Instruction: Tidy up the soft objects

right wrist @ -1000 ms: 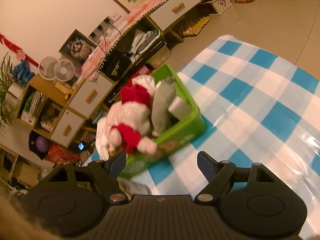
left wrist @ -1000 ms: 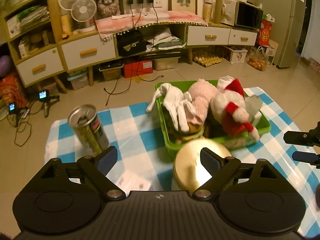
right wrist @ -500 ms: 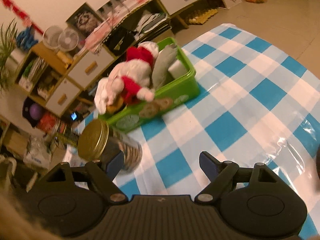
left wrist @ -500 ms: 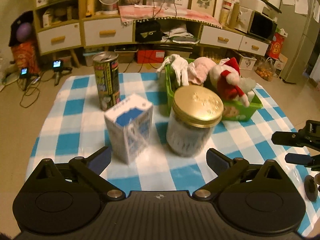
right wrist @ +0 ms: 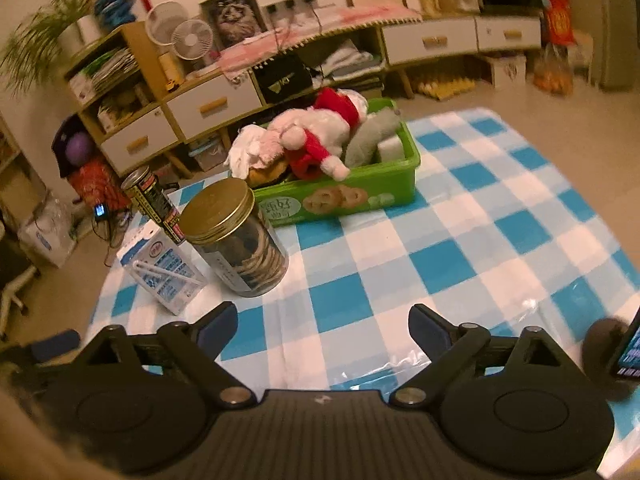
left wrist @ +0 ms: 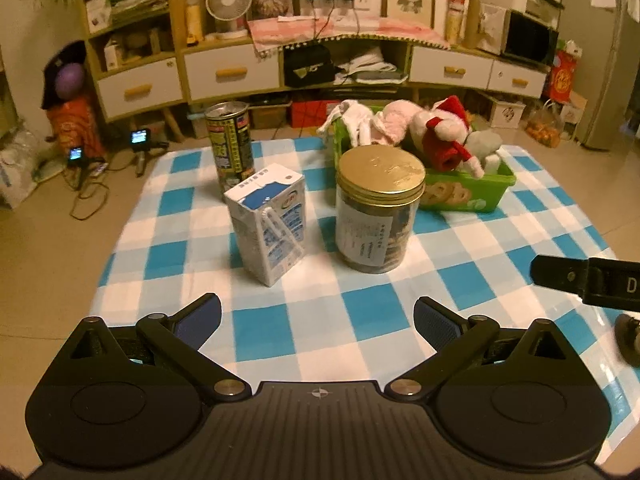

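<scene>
A green bin point(left wrist: 468, 196) point(right wrist: 360, 196) stands at the far side of the blue-checked cloth point(left wrist: 360, 312). It holds soft things: a white and red Santa plush point(left wrist: 444, 136) point(right wrist: 316, 136), a pink plush point(left wrist: 392, 120), white gloves point(left wrist: 356, 120), a grey plush point(right wrist: 370, 136) and a white sponge point(right wrist: 390, 148). My left gripper point(left wrist: 316, 320) is open and empty, low over the near cloth. My right gripper point(right wrist: 322, 322) is open and empty, also near the front. Its side shows at the right edge of the left wrist view point(left wrist: 588, 280).
A gold-lidded glass jar point(left wrist: 378, 208) point(right wrist: 236, 236), a blue and white milk carton point(left wrist: 268, 220) point(right wrist: 162, 268) and a tall yellow can point(left wrist: 230, 144) point(right wrist: 154, 204) stand on the cloth. Cabinets and drawers point(left wrist: 232, 72) line the back wall.
Both grippers have pulled back from the green bin toward the near edge of the cloth. The jar, carton and can have come into fuller view. Both stay open.
</scene>
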The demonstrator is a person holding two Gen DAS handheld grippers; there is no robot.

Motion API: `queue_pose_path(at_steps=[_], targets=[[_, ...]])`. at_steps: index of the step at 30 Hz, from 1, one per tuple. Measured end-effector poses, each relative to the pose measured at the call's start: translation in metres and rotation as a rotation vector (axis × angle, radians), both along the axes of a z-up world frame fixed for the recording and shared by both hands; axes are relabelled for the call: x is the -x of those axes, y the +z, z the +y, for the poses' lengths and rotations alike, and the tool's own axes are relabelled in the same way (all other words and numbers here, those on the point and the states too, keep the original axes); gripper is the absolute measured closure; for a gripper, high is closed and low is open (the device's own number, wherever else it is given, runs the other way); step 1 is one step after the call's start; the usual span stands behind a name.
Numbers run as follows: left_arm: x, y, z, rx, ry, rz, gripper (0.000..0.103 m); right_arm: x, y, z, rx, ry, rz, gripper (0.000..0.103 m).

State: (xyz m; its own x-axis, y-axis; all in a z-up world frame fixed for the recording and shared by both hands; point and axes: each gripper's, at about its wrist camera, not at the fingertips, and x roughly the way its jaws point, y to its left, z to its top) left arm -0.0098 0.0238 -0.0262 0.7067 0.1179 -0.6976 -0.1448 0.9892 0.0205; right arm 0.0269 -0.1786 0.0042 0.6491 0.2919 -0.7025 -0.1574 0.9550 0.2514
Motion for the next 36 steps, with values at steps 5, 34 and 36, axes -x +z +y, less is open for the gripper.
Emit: queue_pose_path(at_steps=[5, 34, 36], targets=[[0.000, 0.003, -0.005, -0.009, 0.002, -0.010, 0.005, 0.002, 0.008, 0.007, 0.060, -0.002, -0.044, 0.028], [0.005, 0.014, -0.007, -0.003, 0.069, -0.025, 0.005, 0.009, 0.014, 0.012, 0.118, -0.016, -0.091, 0.028], [0.005, 0.015, -0.007, -0.003, 0.070, -0.025, 0.005, 0.009, 0.014, 0.012, 0.119, -0.017, -0.090, 0.028]])
